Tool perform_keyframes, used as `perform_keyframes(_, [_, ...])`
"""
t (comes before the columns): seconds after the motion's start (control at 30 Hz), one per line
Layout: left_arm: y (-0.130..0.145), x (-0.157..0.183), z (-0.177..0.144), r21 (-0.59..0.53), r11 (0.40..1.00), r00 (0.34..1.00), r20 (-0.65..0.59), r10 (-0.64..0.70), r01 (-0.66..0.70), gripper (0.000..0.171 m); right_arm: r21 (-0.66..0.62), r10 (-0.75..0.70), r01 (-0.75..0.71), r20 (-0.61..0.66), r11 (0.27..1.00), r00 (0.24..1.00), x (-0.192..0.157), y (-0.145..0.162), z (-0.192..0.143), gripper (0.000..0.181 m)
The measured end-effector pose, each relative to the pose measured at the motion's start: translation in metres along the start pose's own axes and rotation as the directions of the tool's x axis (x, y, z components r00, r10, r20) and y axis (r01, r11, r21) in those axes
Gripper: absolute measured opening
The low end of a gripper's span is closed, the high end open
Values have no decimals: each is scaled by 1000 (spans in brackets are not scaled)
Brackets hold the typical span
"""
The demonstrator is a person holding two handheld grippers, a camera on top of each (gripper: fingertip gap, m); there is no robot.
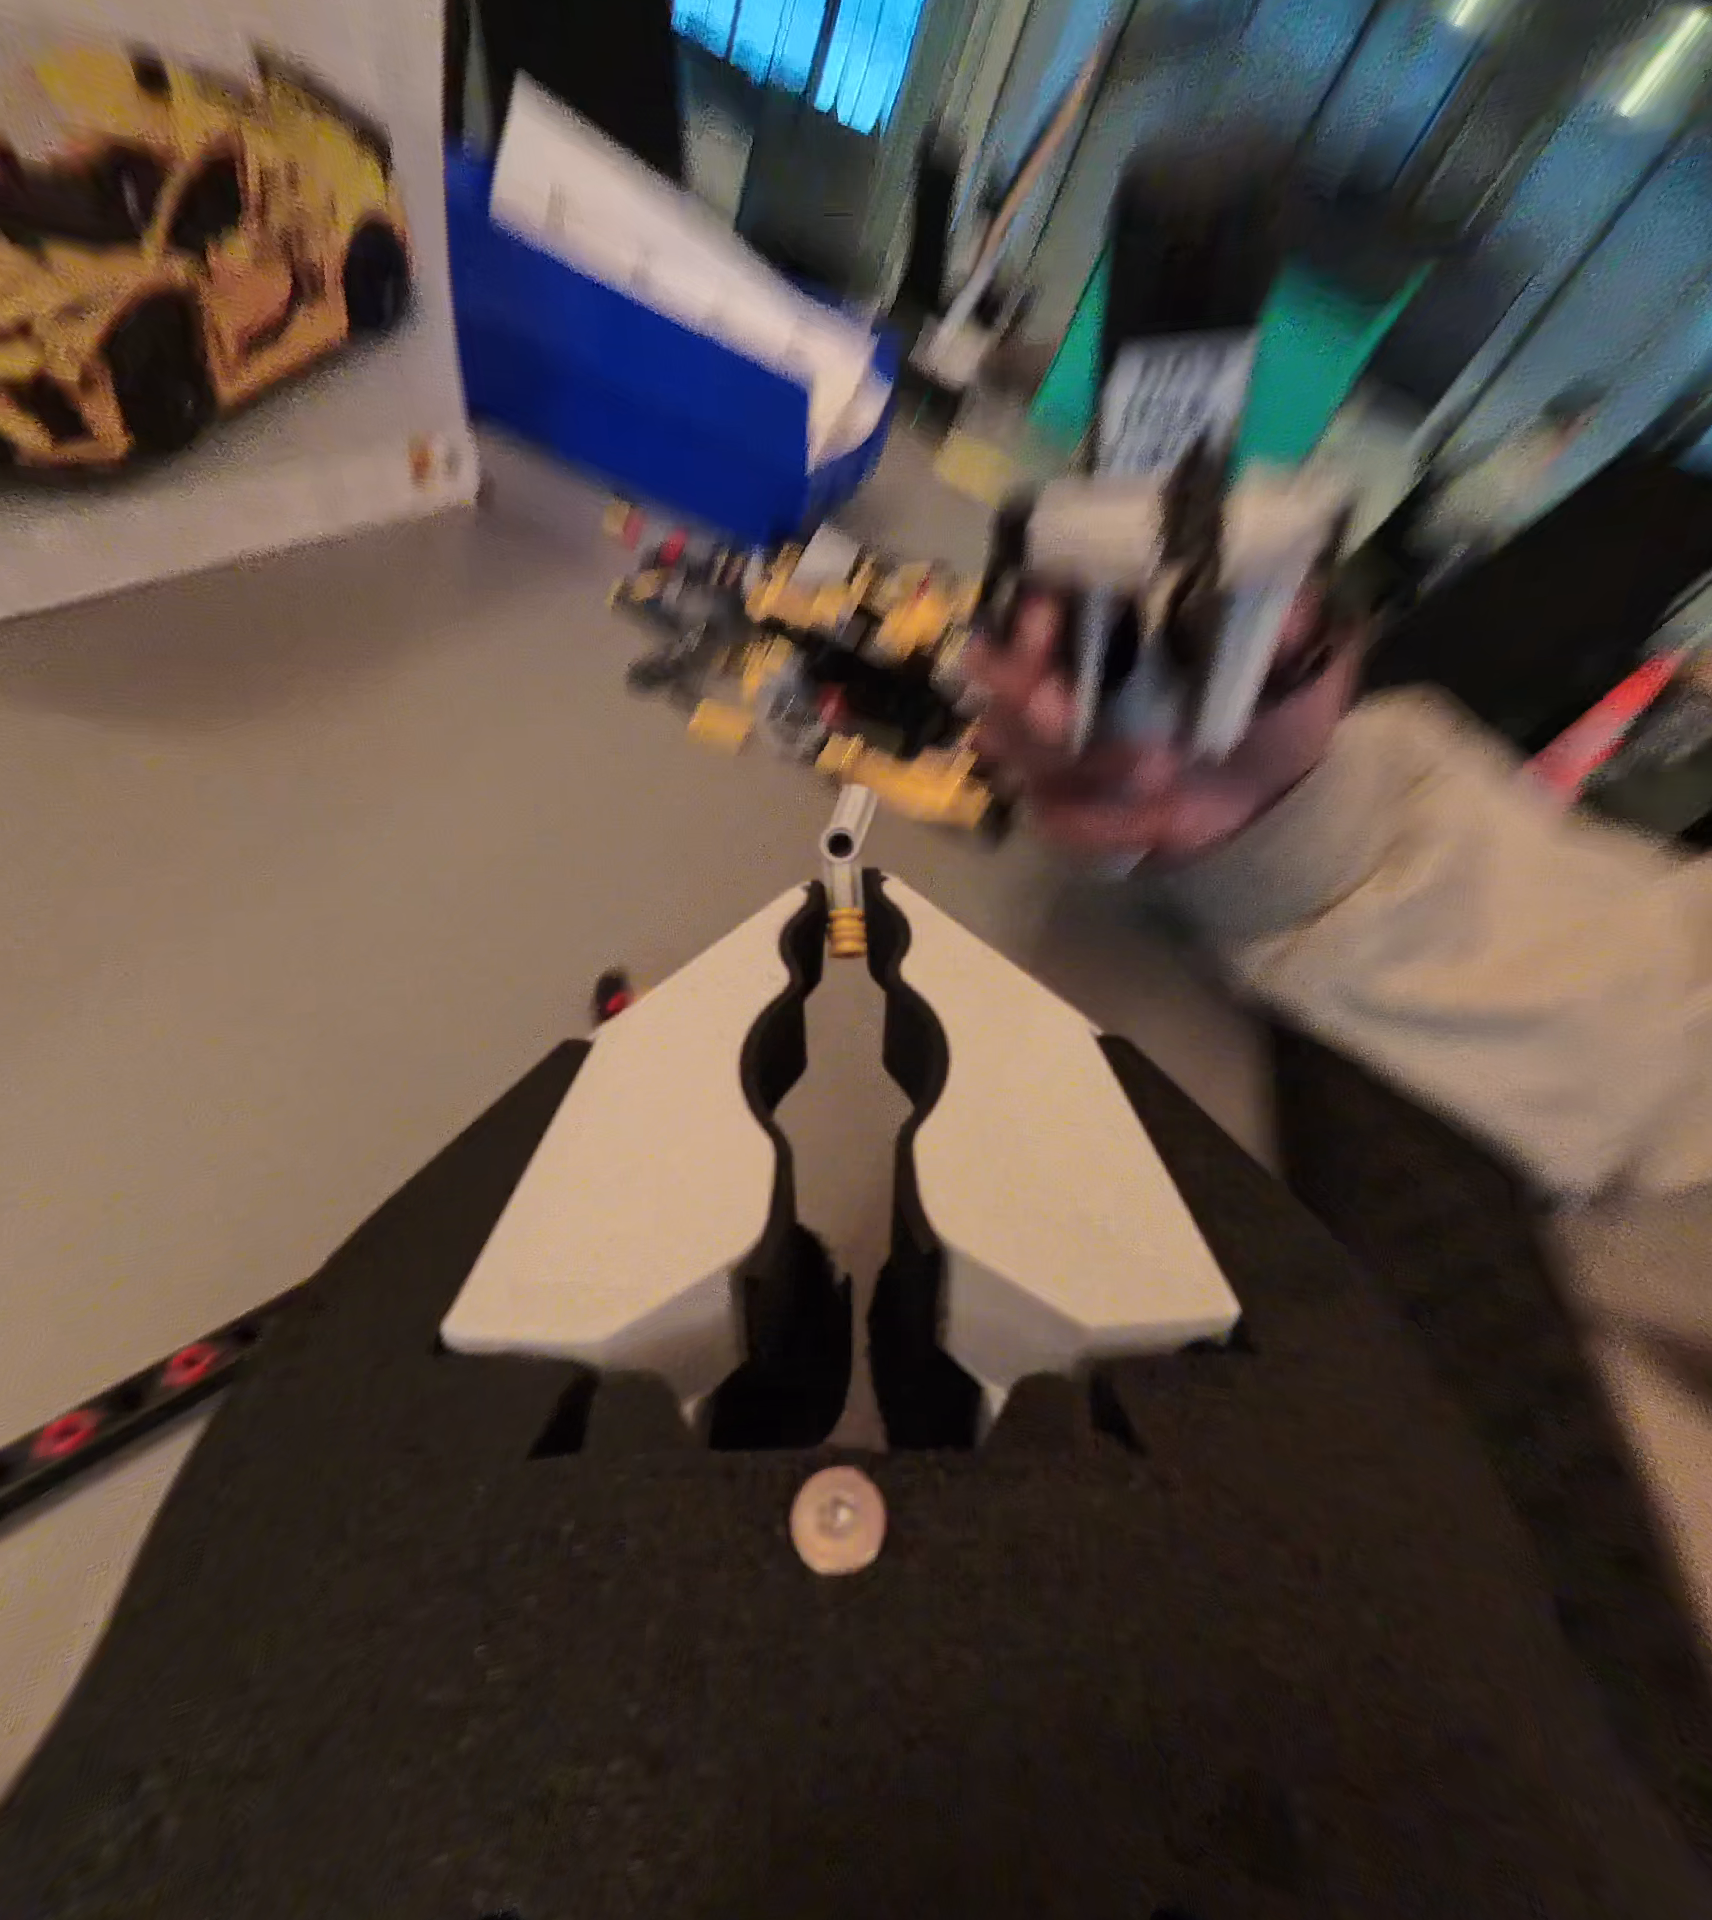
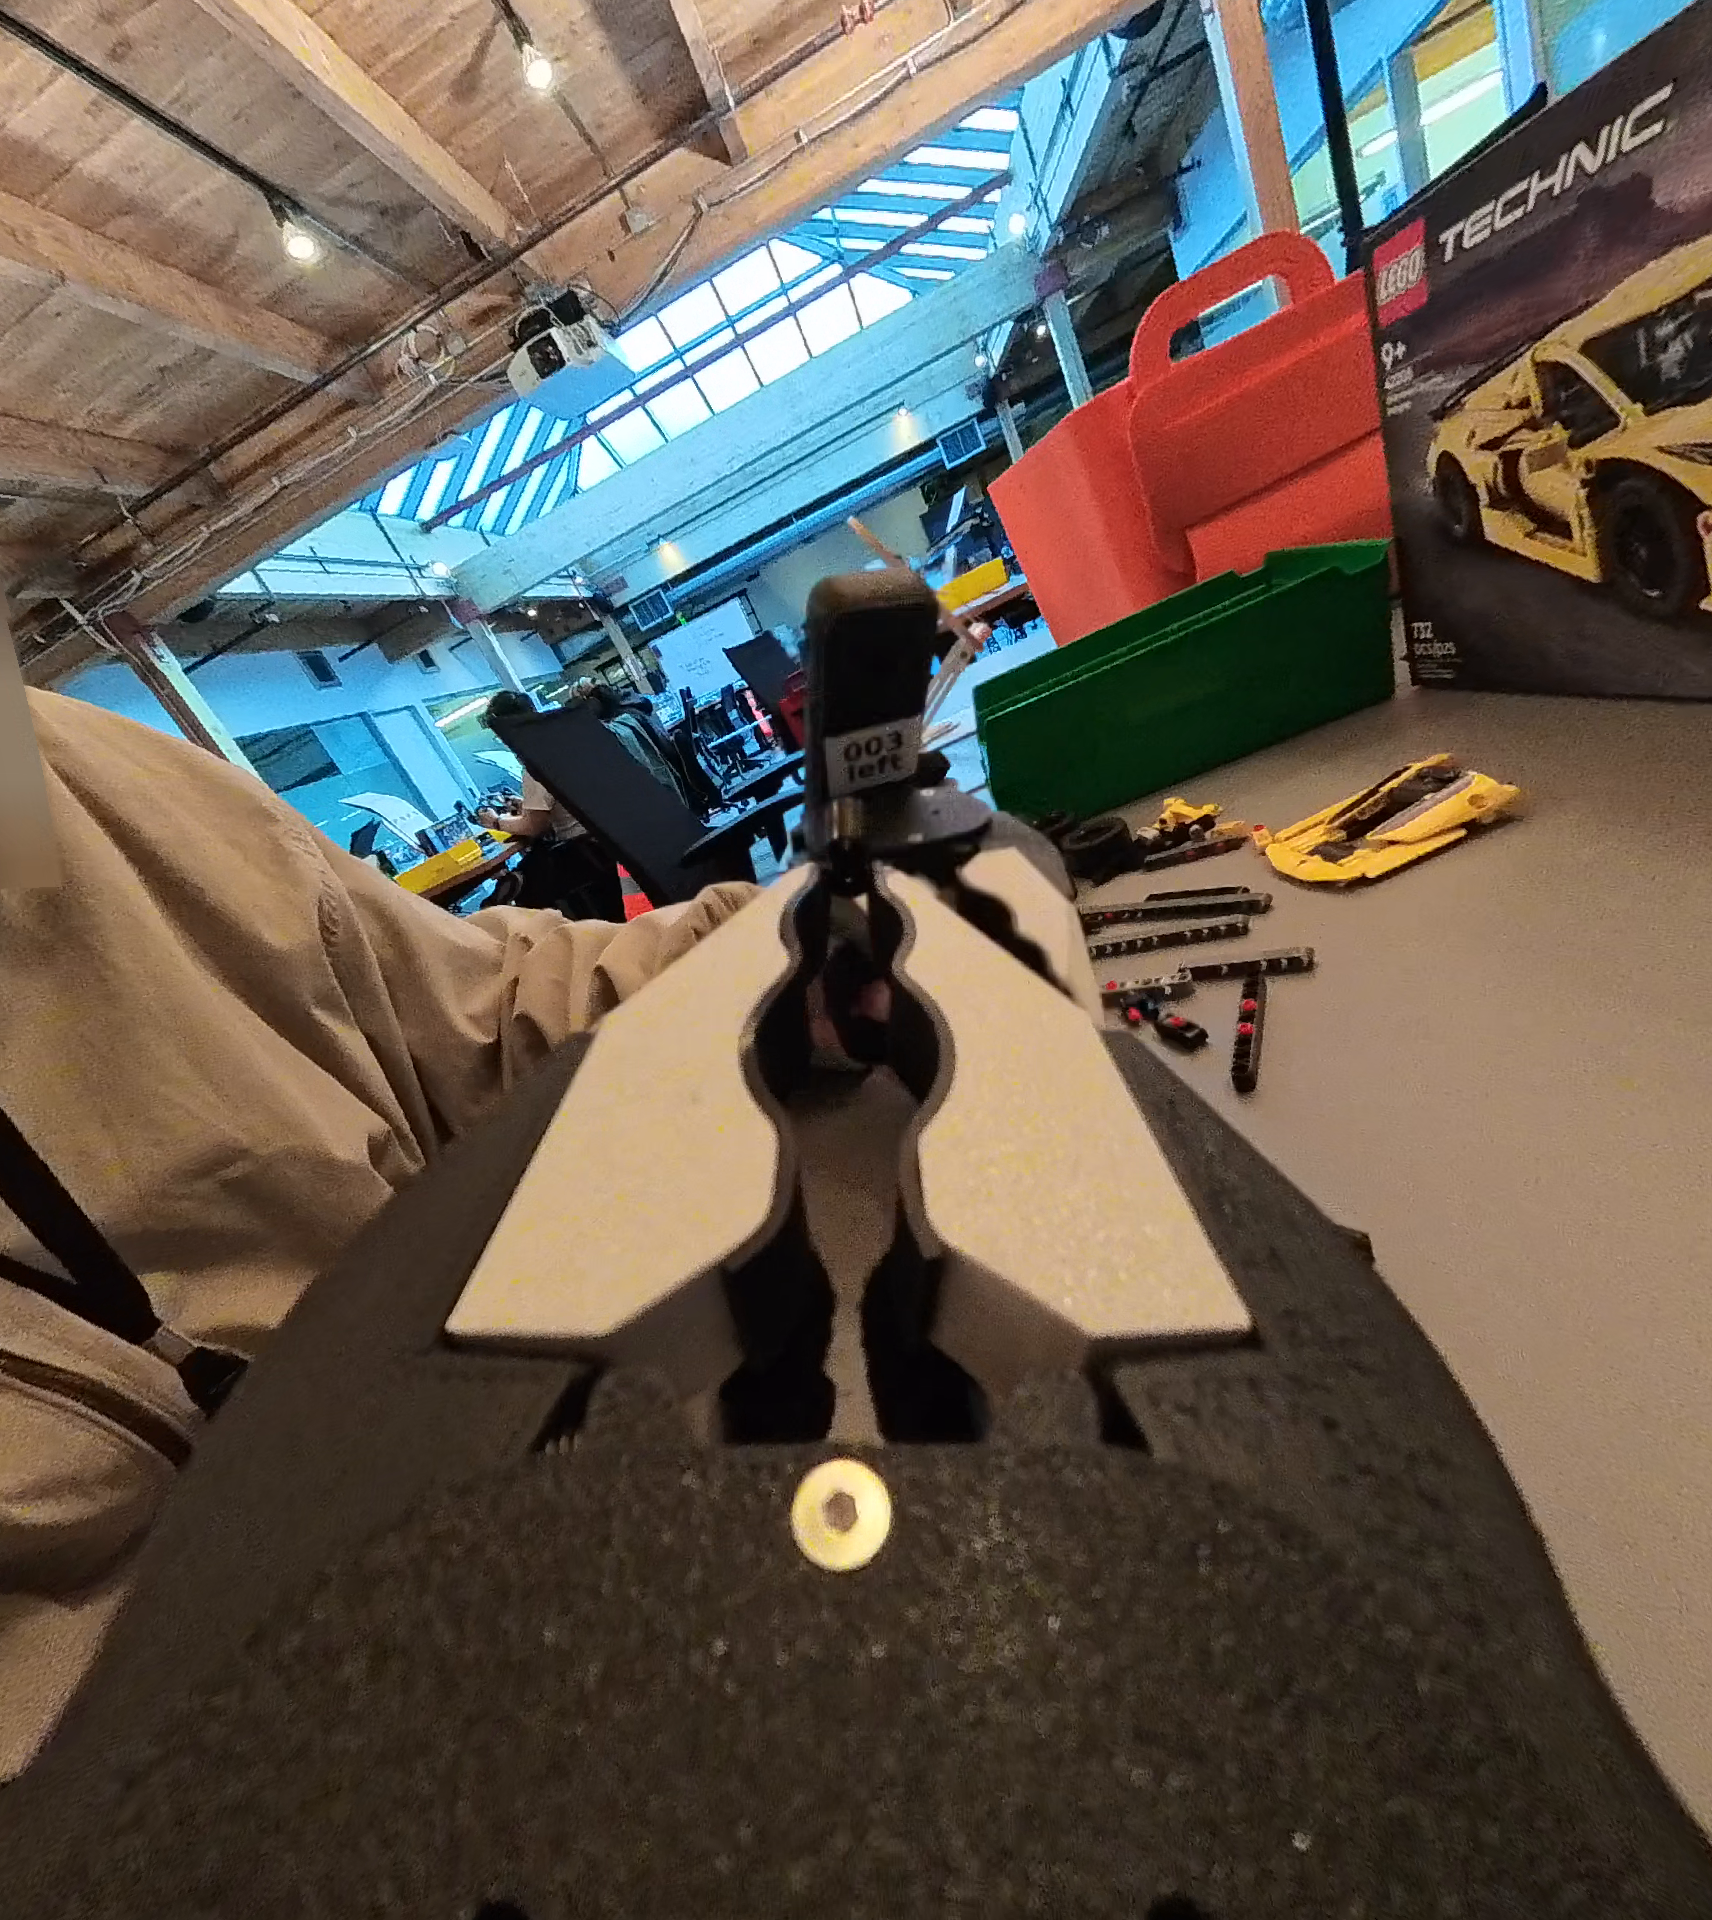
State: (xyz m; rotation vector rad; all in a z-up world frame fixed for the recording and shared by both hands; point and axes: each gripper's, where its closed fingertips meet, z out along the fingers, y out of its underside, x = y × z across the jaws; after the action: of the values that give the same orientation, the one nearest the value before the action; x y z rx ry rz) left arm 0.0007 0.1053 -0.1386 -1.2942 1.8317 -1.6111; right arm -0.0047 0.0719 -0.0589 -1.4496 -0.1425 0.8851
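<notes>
In the left wrist view my left gripper (image 1: 844, 904) is shut on a small grey connector (image 1: 847, 842) with a yellow pin (image 1: 845, 930) in its end, held above the grey table (image 1: 260, 883). Just beyond lies a blurred heap of yellow and black building parts (image 1: 810, 665). My right gripper (image 1: 1164, 623), held in a hand, hovers at the heap's right. In the right wrist view my right gripper (image 2: 847, 883) is shut on a thin black piece (image 2: 857, 914). It points at the left gripper's dark handle (image 2: 871, 665), close in front.
A toy box picturing a yellow car (image 1: 135, 312) (image 2: 1600, 416) stands at the back. Also there: a blue bin (image 1: 644, 384), a red case (image 2: 1195, 447) and a green bin (image 2: 1184, 686). Black beams with red pins (image 2: 1184, 935) (image 1: 73, 1434) and a yellow body panel (image 2: 1392, 821) lie on the table. A beige sleeve (image 2: 208, 987) fills the left. There is about 8 cm between the tips of the two grippers. Left tips and right tips are each some 30 cm from the yellow car (image 1: 135, 312).
</notes>
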Motion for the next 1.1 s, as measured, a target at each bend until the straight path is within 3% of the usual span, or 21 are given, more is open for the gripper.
perform_keyframes(0.03, [21,-2,7,-126,986,992,48,114,-107,7,6,0,0,6,1000,1000,0,-1,0,6])
perform_keyframes(0.1, [58,-5,15,-348,896,945,75,319,-275,7,4,18,-18,3,1000,1000,2,0,0,7])
perform_keyframes(0.17, [77,-4,20,-445,805,885,57,463,-393,7,-10,26,-26,-14,1000,1000,6,4,1,7])
perform_keyframes(0.3, [78,4,24,-440,785,865,35,501,-437,7,-85,49,-57,-91,995,995,22,20,6,7])
perform_keyframes(0.37, [70,4,25,-405,802,862,58,503,-440,24,-118,60,-75,-124,990,990,28,27,7,6])
perform_keyframes(0.5, [11,5,15,-173,850,819,229,526,-497,30,-122,87,-103,-129,987,988,31,31,9,7])
perform_keyframes(0.63, [-22,1,-2,-126,758,659,419,625,-640,28,-115,114,-129,-128,985,985,33,33,13,7])
perform_keyframes(0.77, [-35,12,-6,-106,665,554,466,690,-739,29,-112,160,-169,-85,979,983,29,35,19,7])
perform_keyframes(1.1, [-36,36,-5,-82,546,456,454,766,-834,9,-126,287,-284,10,951,958,18,37,21,7])
